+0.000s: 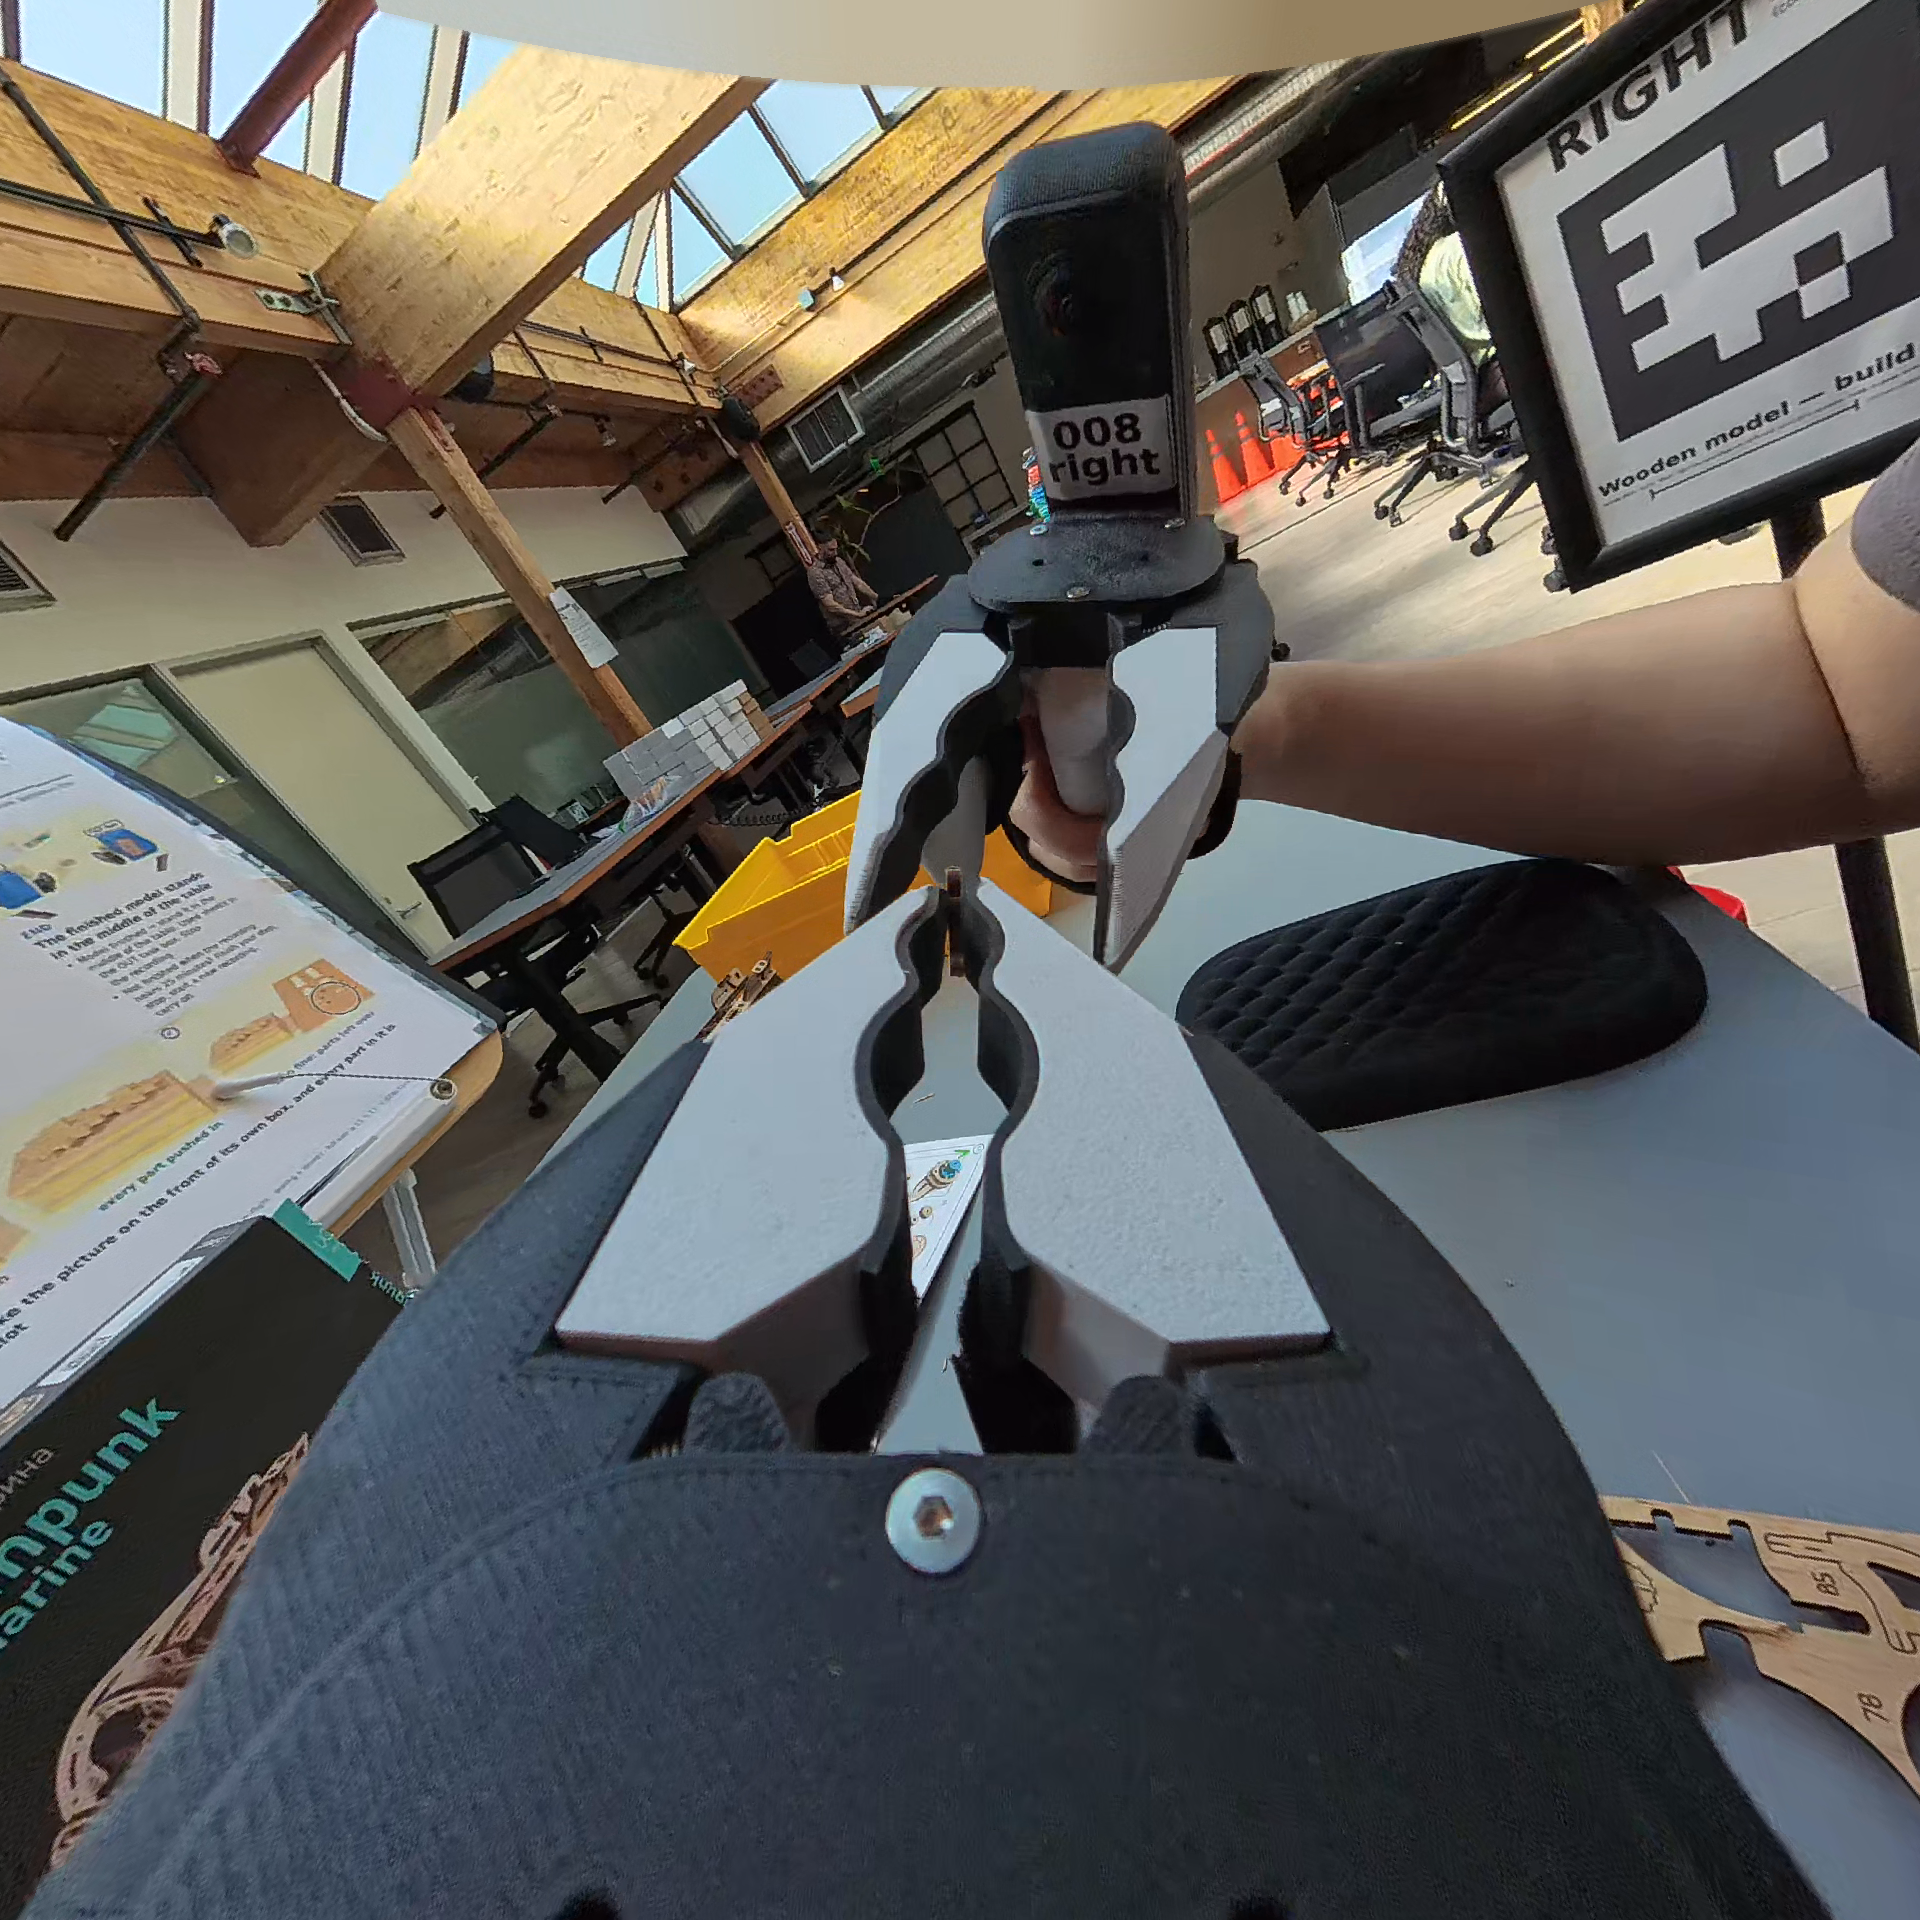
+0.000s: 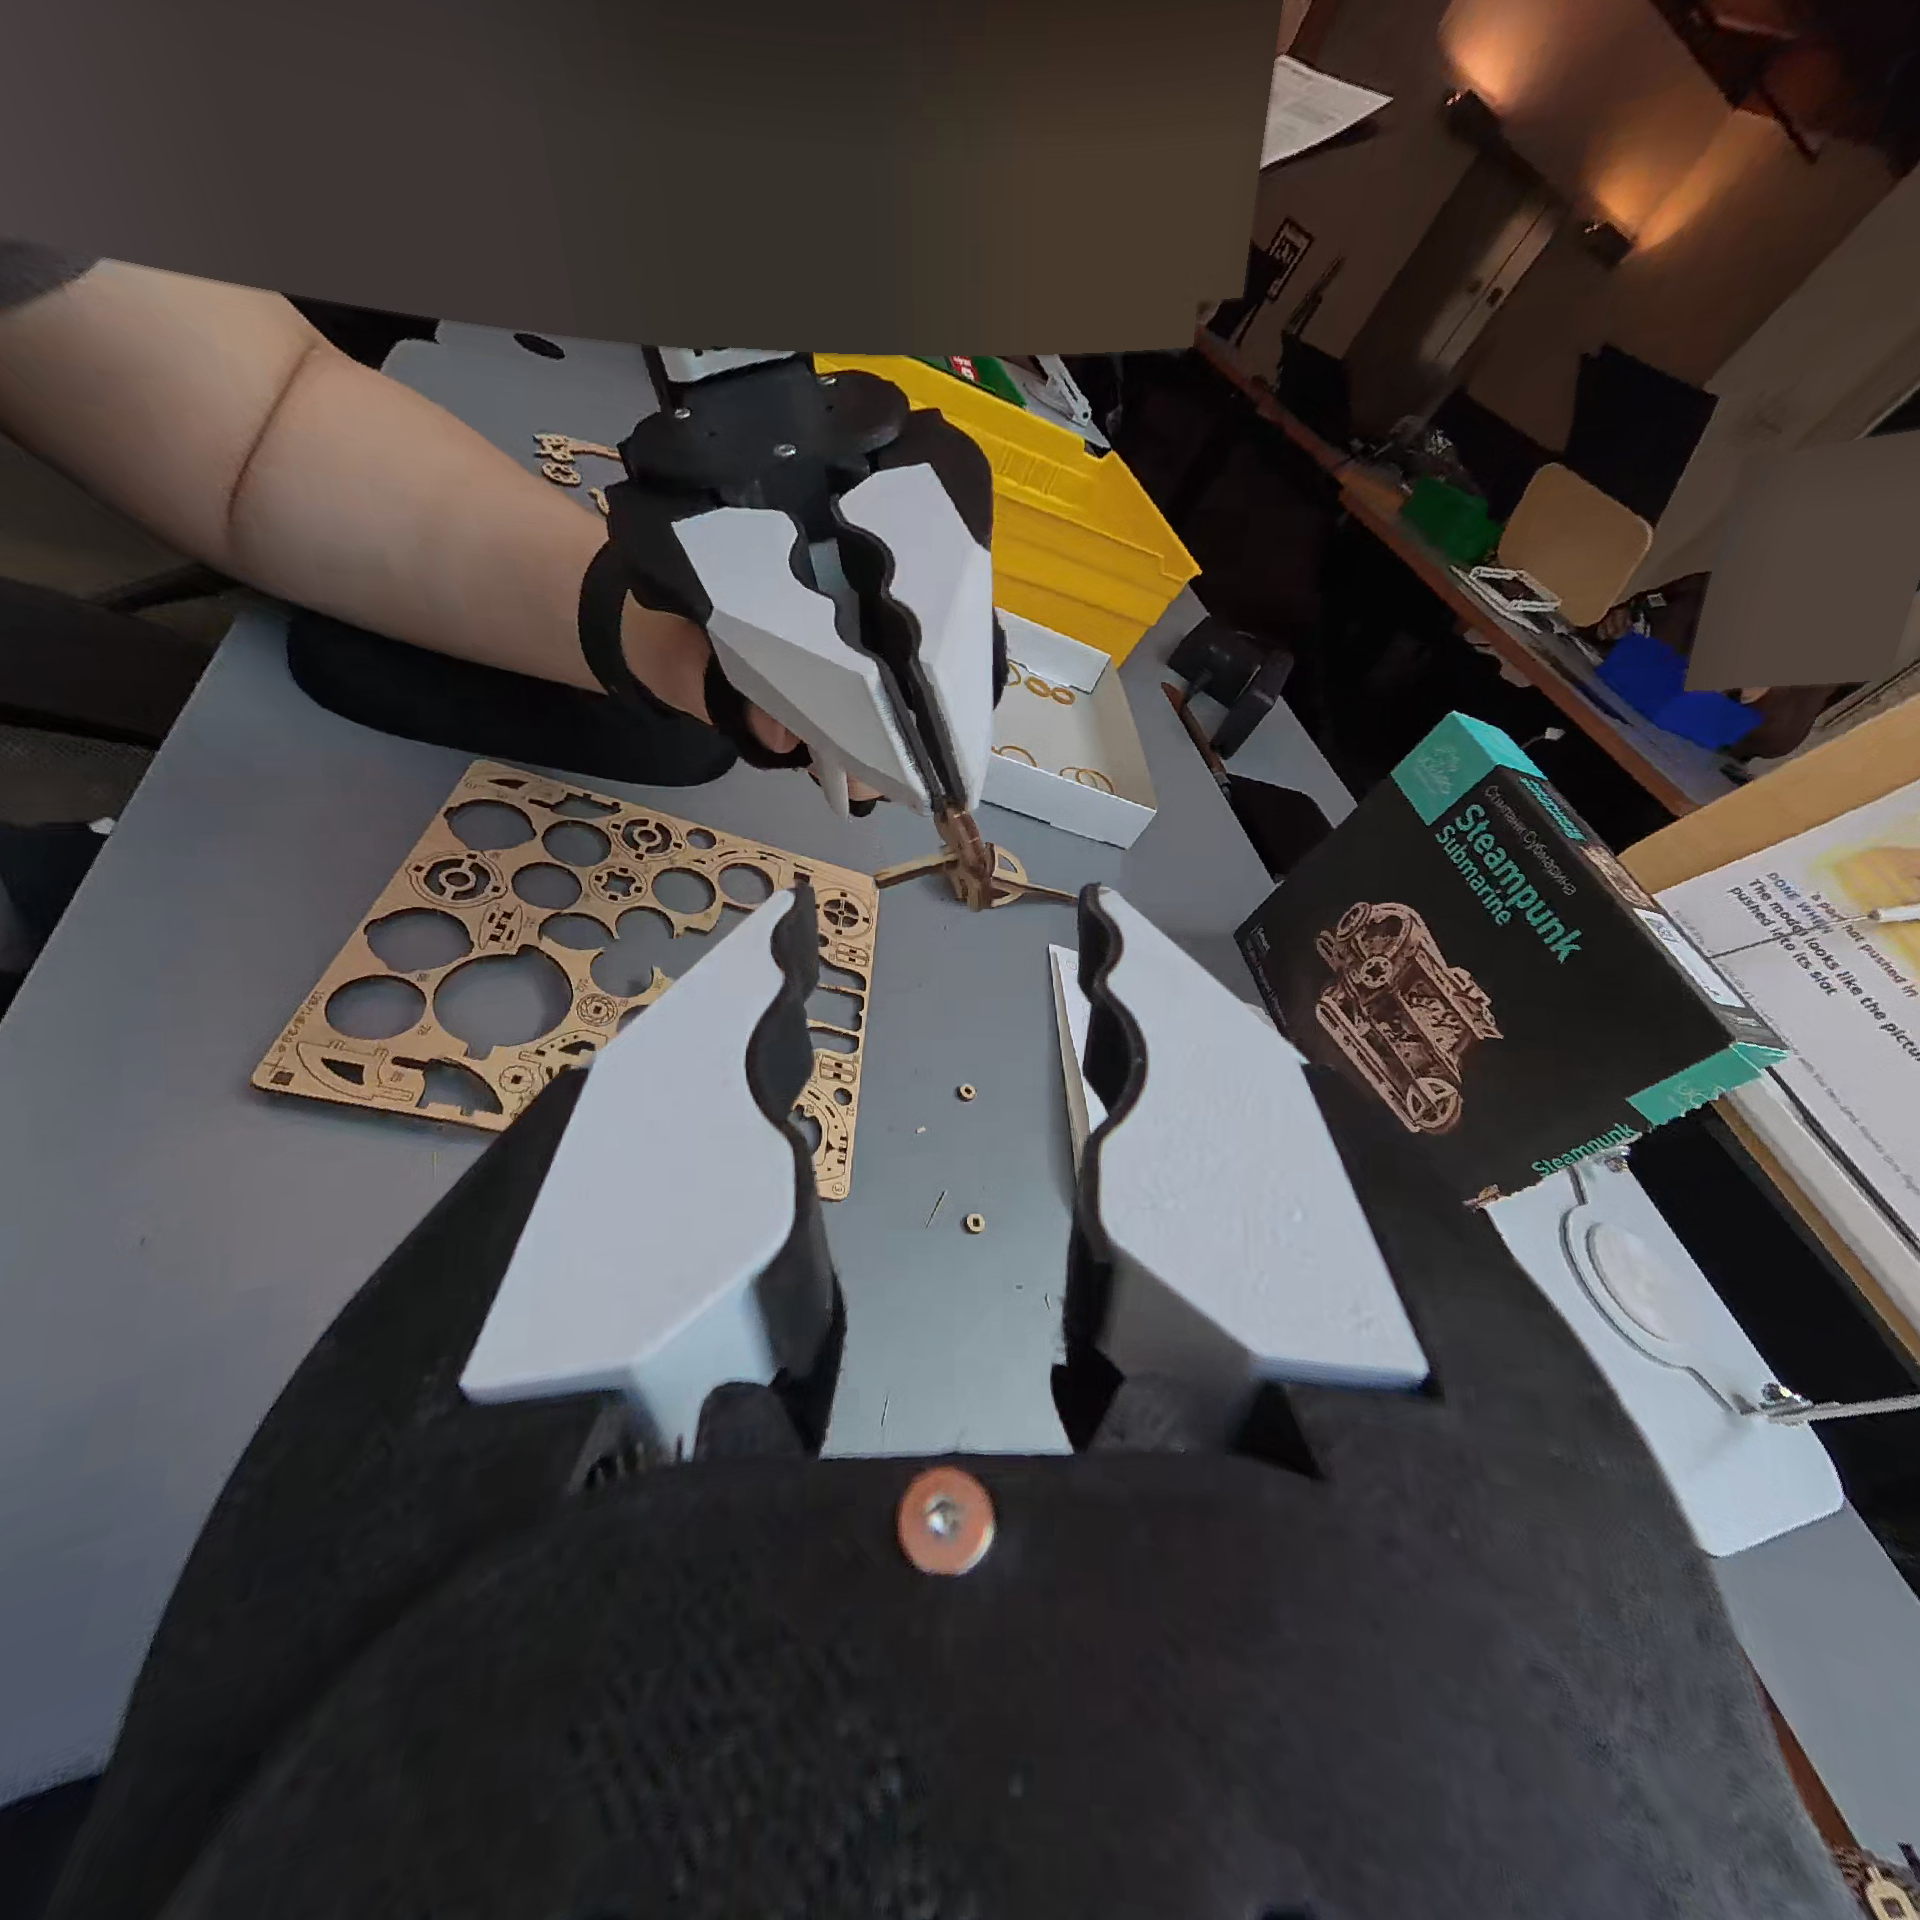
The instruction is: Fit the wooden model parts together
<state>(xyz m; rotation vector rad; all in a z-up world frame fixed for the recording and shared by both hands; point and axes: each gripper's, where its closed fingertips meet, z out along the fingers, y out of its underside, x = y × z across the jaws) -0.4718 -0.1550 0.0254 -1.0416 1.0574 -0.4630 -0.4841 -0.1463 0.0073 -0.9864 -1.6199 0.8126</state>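
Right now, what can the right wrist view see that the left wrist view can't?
Only the right wrist view shows the punched-out wooden sheet flat on the grey table, the small white tray and tiny wooden rings lying loose.

Only the left wrist view shows the skylight ceiling, the black-and-white marker sign and orange cones.

Both show the left gripper shut on a small wooden part, the open right gripper, the yellow bin and the dark model box.

sheet [image 1: 1808,1621]: cut off at right edge
box [image 1: 156,1538]: cut off at left edge
wooden part [image 1: 951,928]: mostly hidden between left gripper [image 1: 951,914] fingertips
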